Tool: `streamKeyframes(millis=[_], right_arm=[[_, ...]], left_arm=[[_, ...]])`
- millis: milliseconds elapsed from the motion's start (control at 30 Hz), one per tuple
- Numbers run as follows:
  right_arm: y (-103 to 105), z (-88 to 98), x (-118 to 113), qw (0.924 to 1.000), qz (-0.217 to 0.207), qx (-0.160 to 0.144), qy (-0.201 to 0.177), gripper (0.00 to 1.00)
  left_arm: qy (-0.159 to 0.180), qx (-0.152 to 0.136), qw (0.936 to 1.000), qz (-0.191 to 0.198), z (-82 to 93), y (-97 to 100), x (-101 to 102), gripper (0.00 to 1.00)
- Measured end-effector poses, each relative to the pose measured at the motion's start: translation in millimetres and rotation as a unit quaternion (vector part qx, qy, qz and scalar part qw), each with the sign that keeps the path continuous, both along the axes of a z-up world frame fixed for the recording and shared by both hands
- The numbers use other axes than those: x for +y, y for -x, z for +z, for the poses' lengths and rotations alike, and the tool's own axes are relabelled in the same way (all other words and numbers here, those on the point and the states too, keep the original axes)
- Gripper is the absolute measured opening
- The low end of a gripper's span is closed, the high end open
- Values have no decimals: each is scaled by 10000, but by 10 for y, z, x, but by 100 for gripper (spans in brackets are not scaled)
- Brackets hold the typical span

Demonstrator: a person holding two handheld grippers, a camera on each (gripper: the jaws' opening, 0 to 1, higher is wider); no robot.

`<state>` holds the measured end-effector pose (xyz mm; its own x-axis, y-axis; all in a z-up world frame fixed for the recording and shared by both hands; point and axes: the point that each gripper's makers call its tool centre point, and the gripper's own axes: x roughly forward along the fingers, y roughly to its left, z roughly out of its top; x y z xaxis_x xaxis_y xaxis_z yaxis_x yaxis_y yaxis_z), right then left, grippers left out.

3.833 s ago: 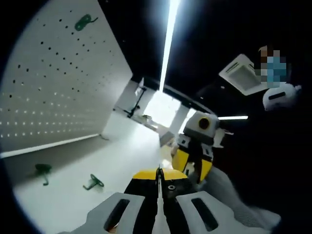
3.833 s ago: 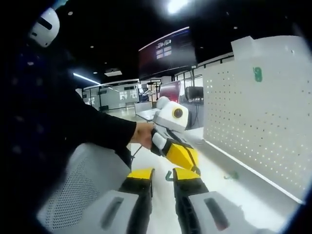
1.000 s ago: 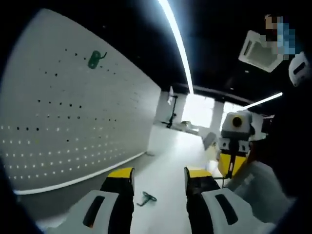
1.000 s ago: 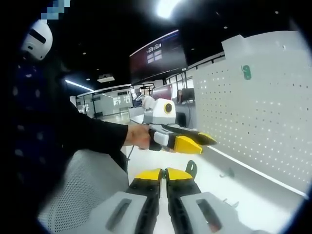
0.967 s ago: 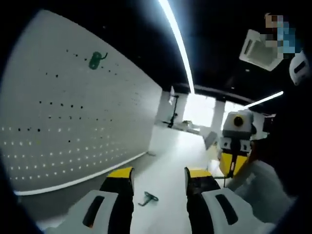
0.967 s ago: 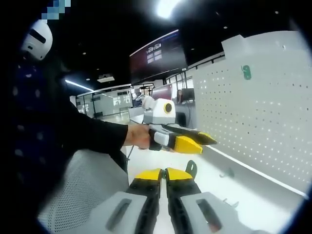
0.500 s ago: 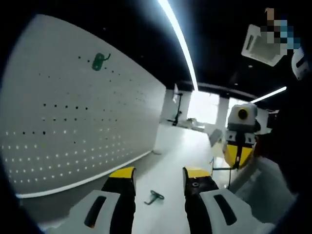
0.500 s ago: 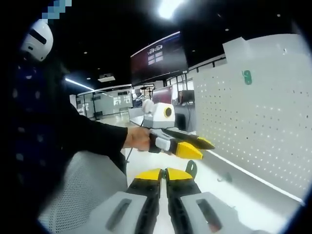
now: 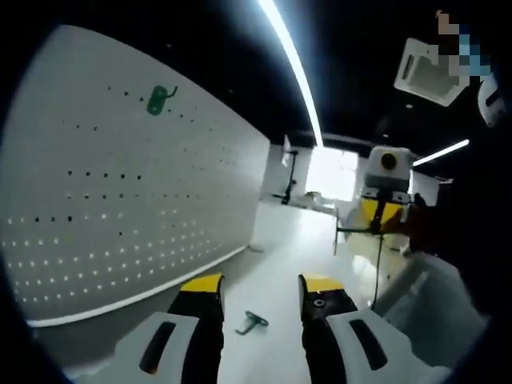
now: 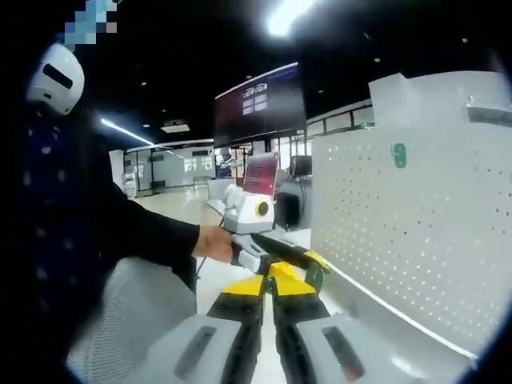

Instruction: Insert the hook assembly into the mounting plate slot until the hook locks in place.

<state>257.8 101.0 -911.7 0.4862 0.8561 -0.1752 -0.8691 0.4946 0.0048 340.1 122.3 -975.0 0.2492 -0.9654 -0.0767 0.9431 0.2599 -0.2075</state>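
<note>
Right gripper [image 10: 268,290] is clamping a green hook [image 10: 315,276] between nearly closed jaws, hook sticking up just past the tips, near the white pegboard [image 10: 416,224]. Left gripper [image 9: 258,292] is sitting wide open, holding nothing; a second green hook [image 9: 252,322] is lying on the table [image 9: 280,264] between its jaws. A third hook [image 9: 159,100] is hanging high on the pegboard.

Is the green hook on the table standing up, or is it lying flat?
Lying flat. In the left gripper view the green hook lies on its side on the white table, between the open jaws of the left gripper.
</note>
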Motion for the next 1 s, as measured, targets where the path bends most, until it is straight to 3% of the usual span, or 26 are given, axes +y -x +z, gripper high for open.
streamKeyframes(millis=[433,1000], right_arm=[[-367,355,-182,9994,-34,-316,108,1],[-975,854,-288,9985,-16,-519,-186,1]], left_arm=[[-83,-44,9999,-56,-16,18,-11,36],[-272,-85,9995,-97,-83,38,-12,35]])
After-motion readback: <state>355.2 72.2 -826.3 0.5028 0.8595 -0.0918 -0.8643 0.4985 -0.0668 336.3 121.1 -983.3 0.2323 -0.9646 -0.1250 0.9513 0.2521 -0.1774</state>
